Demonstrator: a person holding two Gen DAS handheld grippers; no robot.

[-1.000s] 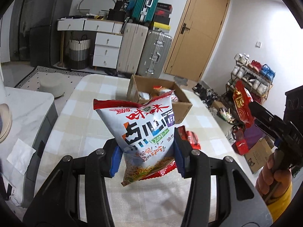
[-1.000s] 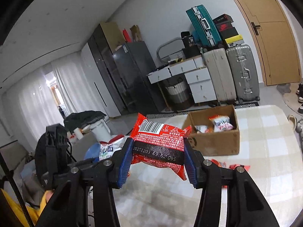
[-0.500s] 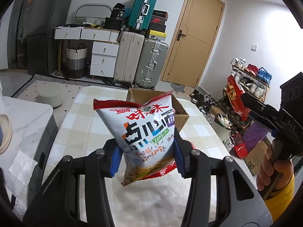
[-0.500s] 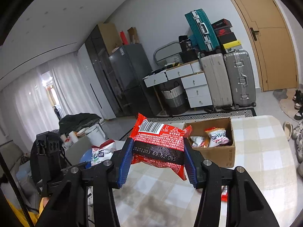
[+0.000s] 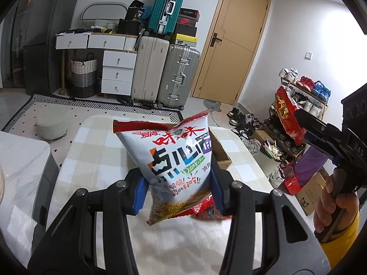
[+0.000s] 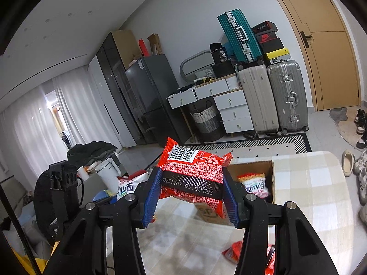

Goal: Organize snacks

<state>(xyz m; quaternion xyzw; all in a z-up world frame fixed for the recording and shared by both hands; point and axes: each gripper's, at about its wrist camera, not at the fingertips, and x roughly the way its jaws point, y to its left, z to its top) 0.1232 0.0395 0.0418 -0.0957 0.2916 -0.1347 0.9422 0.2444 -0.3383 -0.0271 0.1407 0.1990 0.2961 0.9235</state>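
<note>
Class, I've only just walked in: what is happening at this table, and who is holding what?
A person is sorting snacks with a handheld gripper in each hand. The left gripper is shut on a white noodle-snack bag; the right gripper is shut on a red packet. Both are held above the checked table, near an open cardboard box that already holds packets. More red packets lie loose on the table.

Cardboard box (image 6: 251,167) on table (image 6: 316,183), snack packet (image 6: 253,184) inside.

The red packet (image 6: 192,178) bears a barcode and the upside-down print "20251203 09:02 D9S". The white bag (image 5: 177,160) carries large Chinese characters. A black pouch (image 6: 220,52) shows "36".
</note>
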